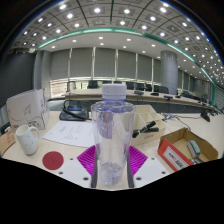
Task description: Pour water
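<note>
A clear plastic water bottle (112,135) with a pale lilac cap stands upright between my gripper's (112,160) magenta pads (87,157). Both pads press against its sides, so the gripper is shut on the bottle, which looks lifted above the table. A white cup (27,139) stands on the table to the left, beyond the fingers. A red round coaster (52,159) lies just right of the cup.
White papers (68,132) lie on the table behind the bottle. A cardboard box (184,148) with a red-and-white item sits to the right. A white bin (25,107) stands at the back left. Monitors and desks fill the office beyond.
</note>
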